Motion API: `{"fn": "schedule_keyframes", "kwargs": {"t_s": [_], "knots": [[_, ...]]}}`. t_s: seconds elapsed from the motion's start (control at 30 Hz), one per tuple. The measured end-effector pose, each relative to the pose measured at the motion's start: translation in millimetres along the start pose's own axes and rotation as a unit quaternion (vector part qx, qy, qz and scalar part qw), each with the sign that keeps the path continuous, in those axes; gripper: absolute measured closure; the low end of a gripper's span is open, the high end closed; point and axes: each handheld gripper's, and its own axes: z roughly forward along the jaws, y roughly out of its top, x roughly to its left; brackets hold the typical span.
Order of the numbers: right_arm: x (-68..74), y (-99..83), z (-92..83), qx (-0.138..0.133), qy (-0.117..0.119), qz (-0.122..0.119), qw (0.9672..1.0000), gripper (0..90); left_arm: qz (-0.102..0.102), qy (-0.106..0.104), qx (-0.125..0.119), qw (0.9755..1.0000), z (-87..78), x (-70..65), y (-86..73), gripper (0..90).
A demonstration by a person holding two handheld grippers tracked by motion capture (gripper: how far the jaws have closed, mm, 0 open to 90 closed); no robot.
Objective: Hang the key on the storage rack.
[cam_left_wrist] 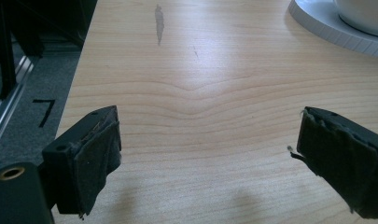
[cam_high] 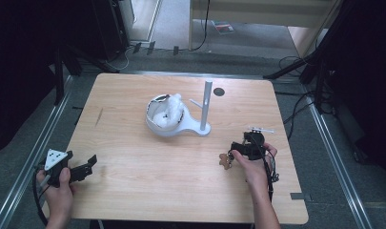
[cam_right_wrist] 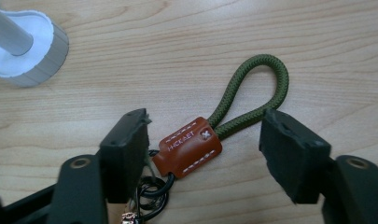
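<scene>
A keychain (cam_right_wrist: 191, 147) lies flat on the wooden table (cam_high: 147, 167): an olive cord loop (cam_right_wrist: 261, 88), a brown stitched leather tab and black rings (cam_right_wrist: 154, 193). My right gripper (cam_right_wrist: 203, 135) is down over it with one jaw on each side of the tab. The pads are a little apart from it and do not press, so the gripper is open. From above, the keychain (cam_high: 224, 161) sits just left of my right gripper (cam_high: 234, 150). My left gripper (cam_high: 89, 163) rests at the near left, open over bare wood (cam_left_wrist: 207, 140).
A white stand (cam_high: 181, 130) with an upright post (cam_high: 206, 102) holds a white bowl (cam_high: 155, 124) with something white in it, mid-table. Its base edge (cam_right_wrist: 32, 60) lies close beyond the keychain. A dark round spot (cam_high: 219, 91) marks the far side.
</scene>
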Motion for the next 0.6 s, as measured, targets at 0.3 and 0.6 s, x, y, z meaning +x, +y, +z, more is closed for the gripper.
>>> {"fn": "schedule_keyframes", "kwargs": {"t_s": [0.3, 0.6], "knots": [[1.2, -0.5, 12.1, 0.004, 0.012, 0.021, 0.9997, 39.2, 0.002, 0.001, 0.002, 1.0000, 0.1, -0.4, 0.2, 7.0], [11.3, -3.0, 19.7, -0.010, -0.044, -0.051, 0.9977, 66.7, 0.003, 0.001, 0.002, 1.0000, 0.1, -0.5, 0.1, 7.0]]}}
